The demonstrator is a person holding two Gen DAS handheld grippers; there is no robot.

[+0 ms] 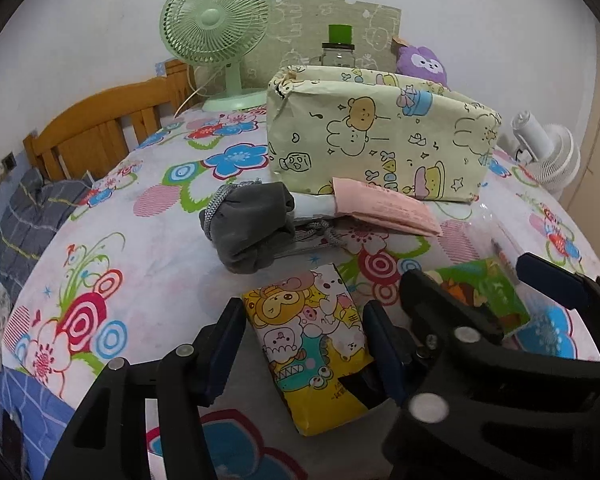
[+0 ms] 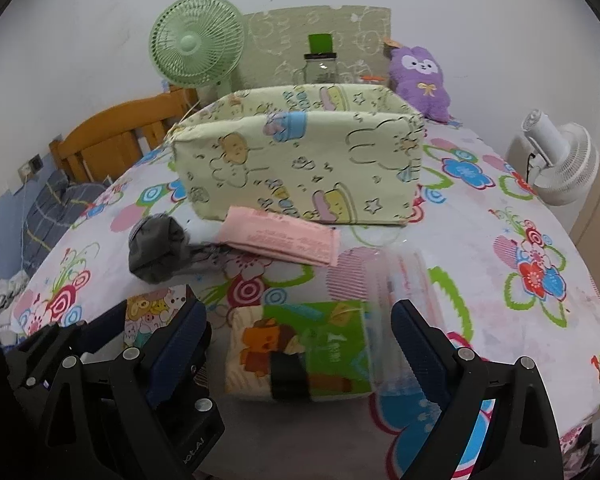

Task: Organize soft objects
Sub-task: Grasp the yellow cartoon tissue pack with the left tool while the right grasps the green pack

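Observation:
My left gripper [image 1: 304, 336] is open, its fingers either side of a yellow cartoon-print packet [image 1: 310, 344] lying on the floral sheet. My right gripper [image 2: 300, 340] is open around a green and cream packet [image 2: 300, 352] with an orange bear print; the same packet shows in the left wrist view [image 1: 484, 292] between the right gripper's fingers. Beyond lie a grey drawstring pouch [image 1: 252, 226], a pink packet [image 1: 384, 210] and a pale green cartoon fabric box [image 1: 380, 140]. They also show in the right wrist view: pouch [image 2: 156, 250], pink packet [image 2: 280, 240], open-topped box [image 2: 300, 160].
A clear plastic packet [image 2: 408, 276] lies just right of the green packet. A green desk fan [image 1: 216, 24], a glass jar with green lid [image 1: 338, 50] and a purple plush [image 2: 420, 80] stand at the back. A white fan [image 2: 560, 164] is at the right edge, a wooden headboard [image 1: 100, 128] at left.

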